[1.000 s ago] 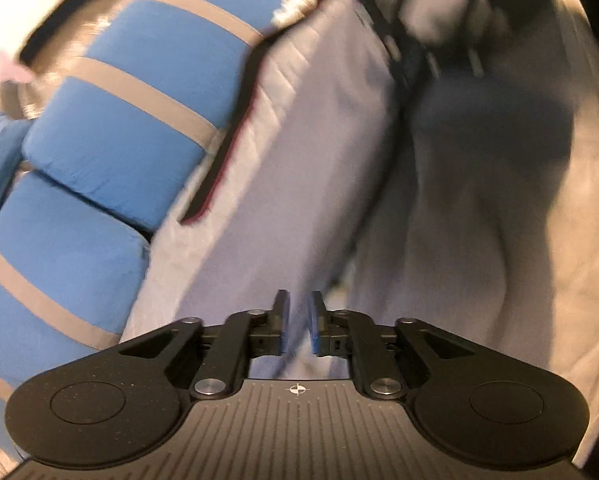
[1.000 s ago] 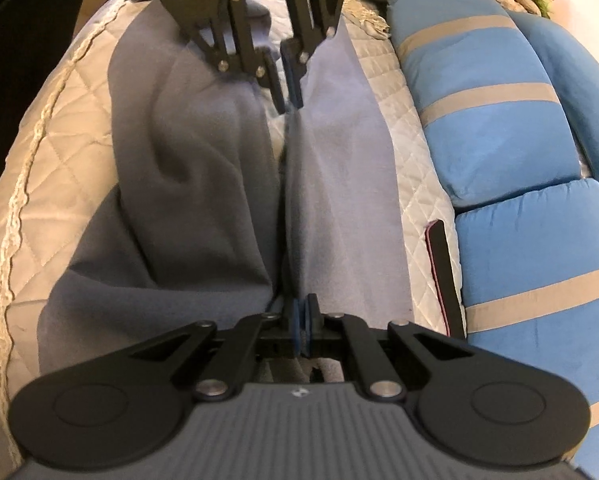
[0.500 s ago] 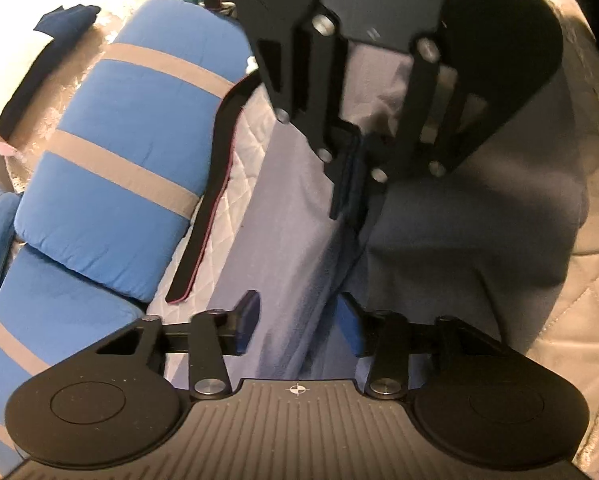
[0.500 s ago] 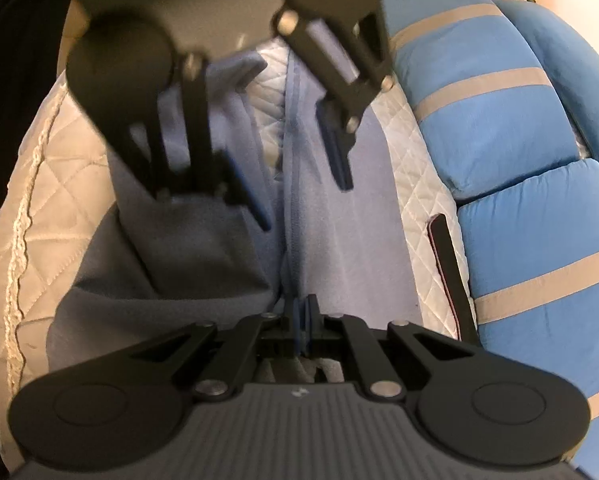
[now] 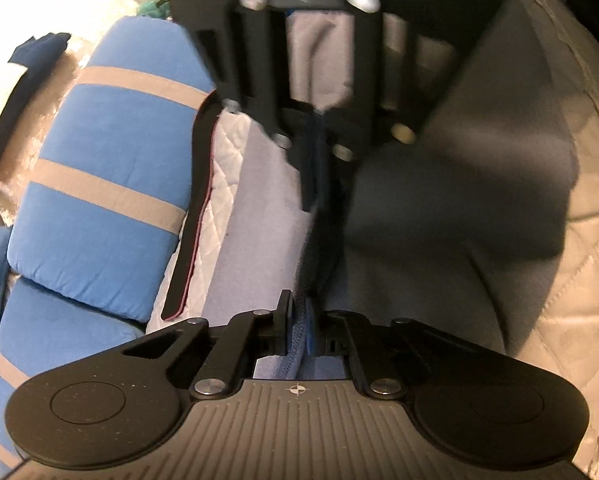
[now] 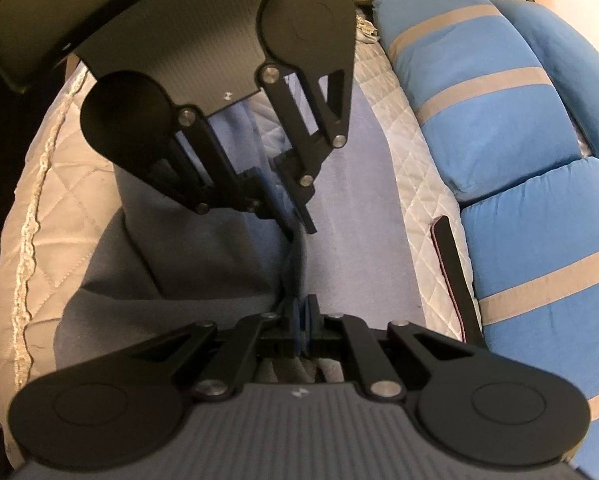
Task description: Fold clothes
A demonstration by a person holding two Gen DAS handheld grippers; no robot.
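Left wrist view: left claw (image 5: 297, 330) clamped on a raised ridge of the grey-blue garment (image 5: 255, 200), spread on the quilted bed cover (image 5: 579, 280). Opposite, right claw (image 5: 313, 160) closed on the same ridge, probably to keep the fold line taut. Blue cushions (image 5: 99, 184) alongside.

Right wrist view: right claw (image 6: 301, 328) pinched on the ridge, aimed level along it. Left claw (image 6: 295, 216) angled down from above, facing it.
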